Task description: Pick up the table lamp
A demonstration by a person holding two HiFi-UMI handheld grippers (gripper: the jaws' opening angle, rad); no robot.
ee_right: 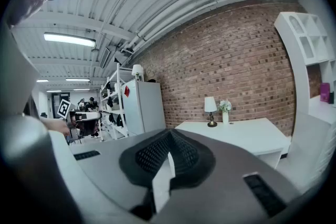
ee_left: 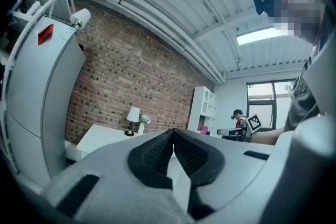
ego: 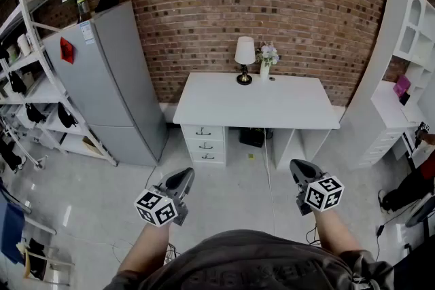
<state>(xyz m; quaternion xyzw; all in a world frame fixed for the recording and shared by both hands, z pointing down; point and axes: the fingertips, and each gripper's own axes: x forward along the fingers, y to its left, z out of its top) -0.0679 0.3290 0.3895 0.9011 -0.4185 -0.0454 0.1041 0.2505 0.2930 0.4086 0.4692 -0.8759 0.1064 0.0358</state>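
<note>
Lamp point(ego: 244, 59) first: where do you have it? (Observer)

Let me work outward to it. Nearest me, the left hand-held gripper point(ego: 185, 176) is clenched. Its pads meet at the tips with nothing between them, and it faces the bench point(ego: 272, 109). (Operator)

And the other one? (Observer)

The right hand-held gripper point(ego: 299, 170) is clenched as well, and I see nothing in its jaws either. The two hang side by side, apart from each other, over the floor point(ego: 238, 193) and short of the bench. (Operator)

What lies past them? (Observer)

Next comes the white bench, with drawers point(ego: 204, 145) under its left end. The lamp stands upright at the bench's back edge, near the middle and close to the brick wall point(ego: 204, 10). I can make out a white shade and a dark base. A vase point(ego: 265, 64) of flowers stands just beside it, to its right in the head view. (Operator)

Any contact with it? (Observer)

No, it's well apart from both grippers, though both gripper views show it on the bench ahead. A grey cabinet point(ego: 115, 78) stands against the wall left of the bench. (Operator)
</note>
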